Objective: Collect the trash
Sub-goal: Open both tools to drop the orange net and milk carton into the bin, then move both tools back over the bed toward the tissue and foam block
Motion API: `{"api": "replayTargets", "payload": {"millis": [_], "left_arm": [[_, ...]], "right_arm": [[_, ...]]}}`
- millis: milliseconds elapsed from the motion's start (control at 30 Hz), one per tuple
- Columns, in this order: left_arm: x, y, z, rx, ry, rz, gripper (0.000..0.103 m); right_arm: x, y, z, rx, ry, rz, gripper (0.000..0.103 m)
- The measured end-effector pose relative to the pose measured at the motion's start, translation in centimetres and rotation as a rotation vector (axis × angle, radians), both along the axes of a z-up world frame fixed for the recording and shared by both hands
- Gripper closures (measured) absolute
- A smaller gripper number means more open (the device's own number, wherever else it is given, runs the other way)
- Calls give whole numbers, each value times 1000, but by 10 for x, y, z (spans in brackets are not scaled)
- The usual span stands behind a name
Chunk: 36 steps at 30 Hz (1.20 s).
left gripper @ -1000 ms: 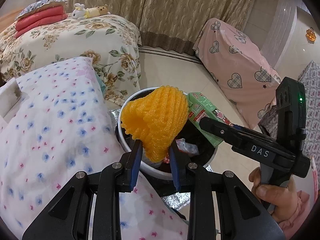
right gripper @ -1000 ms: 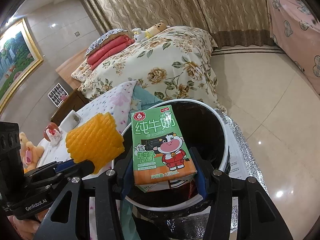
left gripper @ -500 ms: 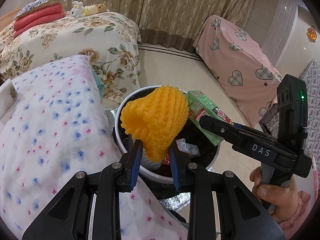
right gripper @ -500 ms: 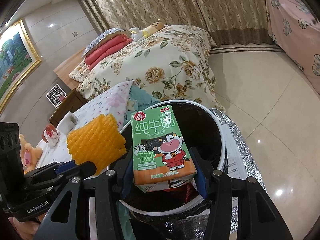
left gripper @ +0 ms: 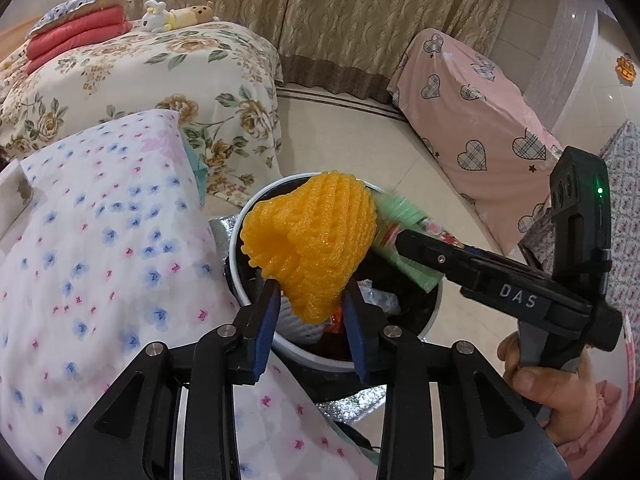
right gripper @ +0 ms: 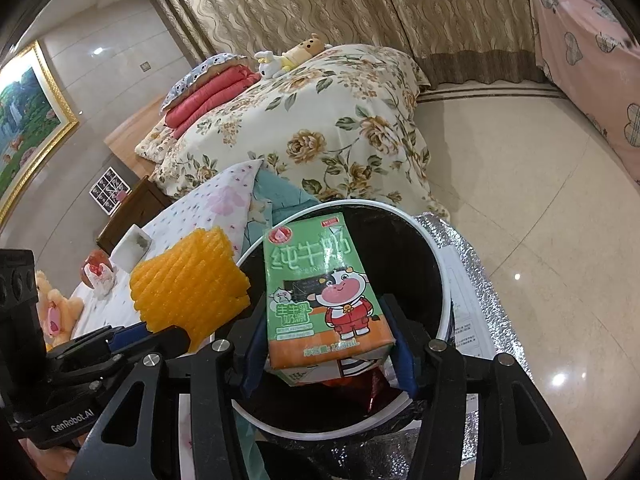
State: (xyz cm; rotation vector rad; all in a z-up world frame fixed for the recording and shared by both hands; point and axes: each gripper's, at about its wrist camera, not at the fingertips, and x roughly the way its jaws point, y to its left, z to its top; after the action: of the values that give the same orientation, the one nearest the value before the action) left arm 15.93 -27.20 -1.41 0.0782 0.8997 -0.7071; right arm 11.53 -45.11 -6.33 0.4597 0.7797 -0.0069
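Note:
My left gripper (left gripper: 310, 322) is shut on an orange foam fruit net (left gripper: 310, 240) and holds it over the near rim of a white-rimmed, black-lined trash bin (left gripper: 256, 296). My right gripper (right gripper: 326, 354) is shut on a green milk carton (right gripper: 320, 284) held over the same bin (right gripper: 440, 264). The carton shows blurred in the left wrist view (left gripper: 404, 228), behind the net. The net shows in the right wrist view (right gripper: 188, 280), left of the carton. Wrappers lie inside the bin (left gripper: 376, 300).
A table with a flowered cloth (left gripper: 100, 240) stands left of the bin. A floral bed (right gripper: 320, 120) lies behind. A pink heart-print covered piece (left gripper: 472, 120) stands at the right. Silver foil (right gripper: 472, 264) lies under the bin on the tiled floor.
Both grippers have moved slightly farther over the bin with their loads. The carton now looks motion-blurred in the left wrist view.

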Motion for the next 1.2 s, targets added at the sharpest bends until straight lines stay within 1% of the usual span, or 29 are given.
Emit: {"api": "replayTargets", "payload": {"millis": [67,133,200,267,367,467,600,733,967,1200], "left_arm": [[1,3,0,-4,5,5,65],[2,7,-1,-8,7,16,60],[1,14,-1,-13,7,28,53],[0,20,-2,-13,10,41,50],[-5,36,-4,-38,26,63,50],[-9,55,-5,-48,22,106,50],[-17,84,-2,-42,-18,165,50],[-19,111,-1,-50,-28,223,47],[-22,164,-6,-55,-32,339,44],[-16,217,-11,-63,-27,458,44]], "right_arm": [[-2,-1,0,1,-3,-10,43],[-2,-2,2,-1,-7,-18,36],[-5,-1,4,3,-13,-23,34],[-6,-1,6,5,-15,-26,33],[-8,1,10,10,-19,-29,29],[-6,8,14,19,-27,-20,25],[-2,26,20,29,-39,13,22],[5,53,22,37,-41,66,19],[18,104,21,38,-33,174,18],[34,151,19,27,-20,268,18]]}}
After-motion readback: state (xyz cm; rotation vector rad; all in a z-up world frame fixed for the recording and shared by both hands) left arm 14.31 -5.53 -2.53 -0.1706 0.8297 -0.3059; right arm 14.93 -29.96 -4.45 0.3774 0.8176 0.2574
